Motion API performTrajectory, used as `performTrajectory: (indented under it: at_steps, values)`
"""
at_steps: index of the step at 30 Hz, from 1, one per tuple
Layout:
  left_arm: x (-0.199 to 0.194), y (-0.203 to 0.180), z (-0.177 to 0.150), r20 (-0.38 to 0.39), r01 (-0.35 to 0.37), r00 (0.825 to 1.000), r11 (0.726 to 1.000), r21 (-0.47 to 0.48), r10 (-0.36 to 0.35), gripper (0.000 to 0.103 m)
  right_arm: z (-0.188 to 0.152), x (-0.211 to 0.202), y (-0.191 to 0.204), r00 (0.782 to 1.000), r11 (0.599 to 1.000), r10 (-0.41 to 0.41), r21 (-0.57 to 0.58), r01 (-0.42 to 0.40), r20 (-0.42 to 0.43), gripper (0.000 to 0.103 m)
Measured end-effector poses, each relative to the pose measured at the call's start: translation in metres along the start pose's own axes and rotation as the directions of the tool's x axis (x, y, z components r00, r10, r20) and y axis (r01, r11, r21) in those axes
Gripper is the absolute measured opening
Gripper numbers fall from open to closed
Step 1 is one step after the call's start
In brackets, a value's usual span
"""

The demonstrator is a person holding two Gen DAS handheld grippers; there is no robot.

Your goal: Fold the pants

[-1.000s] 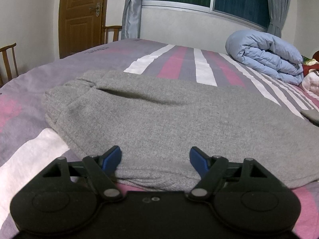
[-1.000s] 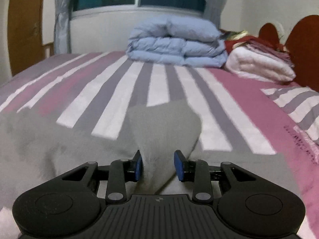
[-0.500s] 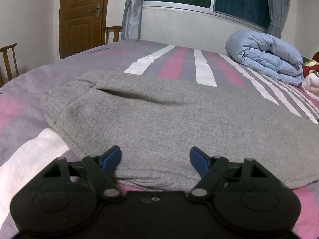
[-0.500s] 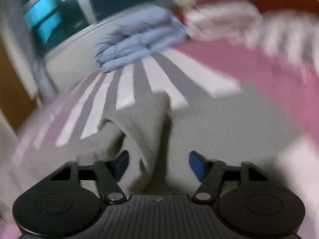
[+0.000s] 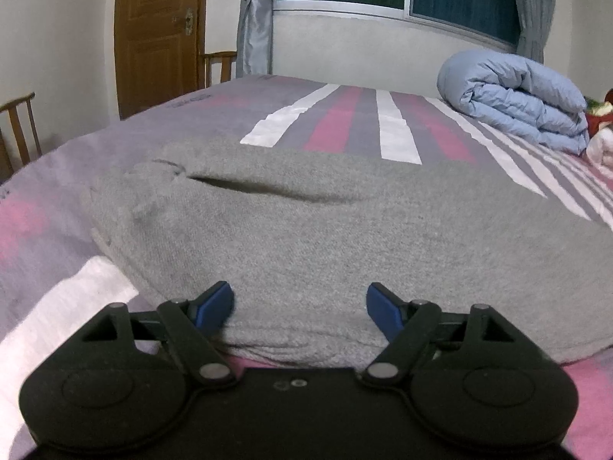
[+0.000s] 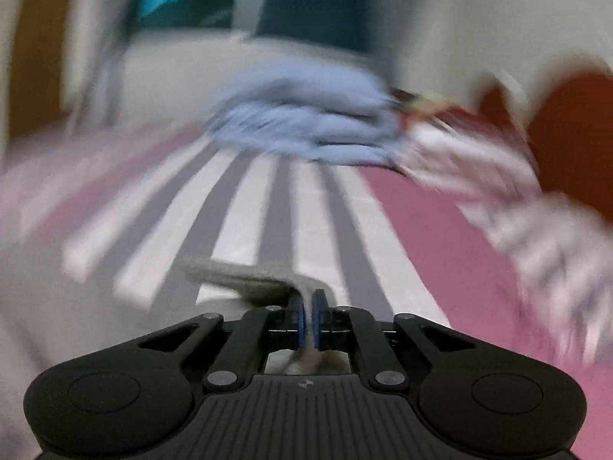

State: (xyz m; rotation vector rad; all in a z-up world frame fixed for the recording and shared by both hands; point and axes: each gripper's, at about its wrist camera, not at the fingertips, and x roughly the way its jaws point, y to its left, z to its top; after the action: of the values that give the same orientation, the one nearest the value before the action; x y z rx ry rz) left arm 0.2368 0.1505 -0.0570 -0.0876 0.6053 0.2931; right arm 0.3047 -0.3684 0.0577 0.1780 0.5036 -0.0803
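**Right gripper has the pant end; the fold-over comes next**

The grey pants (image 5: 306, 237) lie flat across the striped bed (image 5: 337, 115), waist end toward the left side of the left wrist view. The left gripper (image 5: 300, 306) hovers at their near edge with its jaws wide, one on either side of the cloth edge and pressing nothing.

The right gripper (image 6: 307, 318) has just snapped its jaws closed, and a thin flap of the grey cloth is pinched between them, the rest of that flap bending away to the left over the stripes. The right wrist view is heavily blurred, so how much cloth is caught cannot be told.

Judged from this, the step in hand is taking up the leg end for the lengthwise fold. The next move calls for lifting that end clear of the bed and carrying it over toward the waist, keeping the layers together, while the left gripper either pins or takes hold of the near edge so the pants do not drag.
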Motion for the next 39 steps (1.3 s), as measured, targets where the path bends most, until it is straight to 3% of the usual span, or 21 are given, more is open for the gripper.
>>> performTrajectory:
  at_steps: [1, 3, 5, 6, 9, 12, 14, 16, 18, 19, 20, 24, 26, 29, 31, 35, 37, 39]
  values:
    - [0.0, -0.003, 0.0, 0.002, -0.015, 1.0, 1.0, 0.015, 0.015, 0.075, -0.006, -0.012, -0.021, 1.0, 0.991, -0.007, 0.133, 0.006, 0.008, 0.005]
    - [0.001, -0.006, 0.0, 0.002, -0.029, 1.0, 0.999, 0.033, 0.029, 0.075, -0.036, -0.023, -0.064, 0.999, 0.922, -0.014, 0.386, 0.026, -0.033, 0.005]
    - [0.001, -0.005, -0.001, 0.001, -0.028, 1.0, 0.999, 0.029, 0.028, 0.075, -0.075, -0.004, -0.088, 0.983, 0.858, 0.032, 0.509, 0.067, -0.183, 0.005]
    - [0.0, -0.004, -0.001, 0.001, -0.025, 1.0, 0.999, 0.025, 0.025, 0.075, -0.088, 0.001, -0.093, 0.98, 0.845, 0.059, 0.532, 0.052, -0.189, 0.005]
    - [-0.001, -0.003, -0.003, 0.004, -0.017, 1.0, 1.0, 0.014, 0.017, 0.075, -0.091, -0.003, -0.102, 0.985, 0.824, 0.092, 0.567, 0.006, -0.145, 0.005]
    - [-0.002, -0.003, -0.003, 0.003, -0.019, 1.0, 1.0, 0.013, 0.018, 0.075, -0.081, -0.013, -0.101, 0.991, 0.865, 0.066, 0.502, 0.0, -0.113, 0.026]
    - [-0.002, -0.003, -0.003, 0.004, -0.018, 1.0, 1.0, 0.013, 0.018, 0.075, -0.073, -0.012, -0.107, 0.995, 0.872, 0.037, 0.49, 0.015, -0.097, 0.05]
    - [-0.001, -0.003, -0.002, 0.004, -0.017, 1.0, 1.0, 0.013, 0.017, 0.075, -0.067, -0.014, -0.119, 0.996, 0.841, 0.021, 0.54, 0.029, -0.087, 0.052]
    - [-0.001, -0.002, -0.002, 0.004, -0.017, 1.0, 1.0, 0.013, 0.017, 0.075, -0.071, -0.009, -0.138, 0.996, 0.781, 0.018, 0.623, 0.043, -0.091, 0.052]
    - [-0.001, -0.003, -0.002, 0.004, -0.017, 1.0, 1.0, 0.013, 0.017, 0.075, -0.07, -0.003, -0.146, 0.994, 0.764, 0.024, 0.644, 0.051, -0.108, 0.046]
    - [-0.001, -0.003, -0.002, 0.004, -0.017, 1.0, 1.0, 0.013, 0.017, 0.075, -0.071, 0.002, -0.15, 0.992, 0.76, 0.037, 0.647, 0.051, -0.122, 0.003]
    - [-0.001, -0.003, -0.002, 0.004, -0.016, 1.0, 1.0, 0.012, 0.016, 0.075, -0.061, -0.024, -0.157, 0.998, 0.772, 0.069, 0.633, -0.049, -0.006, 0.005]
    - [-0.002, -0.004, -0.002, 0.003, -0.018, 1.0, 1.0, 0.012, 0.018, 0.075, -0.068, -0.028, -0.158, 0.998, 0.78, 0.06, 0.625, -0.034, -0.02, 0.005]
    - [-0.002, -0.004, -0.002, 0.005, -0.018, 1.0, 1.0, 0.012, 0.018, 0.075, -0.088, -0.009, -0.166, 0.991, 0.778, 0.072, 0.629, 0.016, -0.114, 0.005]
    - [-0.002, -0.004, -0.002, 0.005, -0.019, 1.0, 1.0, 0.014, 0.019, 0.075, -0.088, -0.013, -0.168, 0.993, 0.768, 0.072, 0.64, 0.004, -0.093, 0.005]
    - [-0.002, -0.004, -0.003, 0.004, -0.02, 1.0, 1.0, 0.014, 0.02, 0.075, -0.09, -0.021, -0.172, 0.993, 0.75, 0.09, 0.661, -0.014, -0.082, 0.024]
    - [-0.003, -0.004, -0.003, 0.005, -0.02, 1.0, 1.0, 0.013, 0.02, 0.075, -0.094, -0.033, -0.178, 0.992, 0.71, 0.11, 0.703, -0.039, -0.057, 0.034]
    - [-0.003, -0.004, -0.003, 0.005, -0.02, 1.0, 1.0, 0.013, 0.02, 0.075, -0.097, -0.042, -0.181, 0.993, 0.677, 0.109, 0.734, -0.046, -0.038, 0.051]
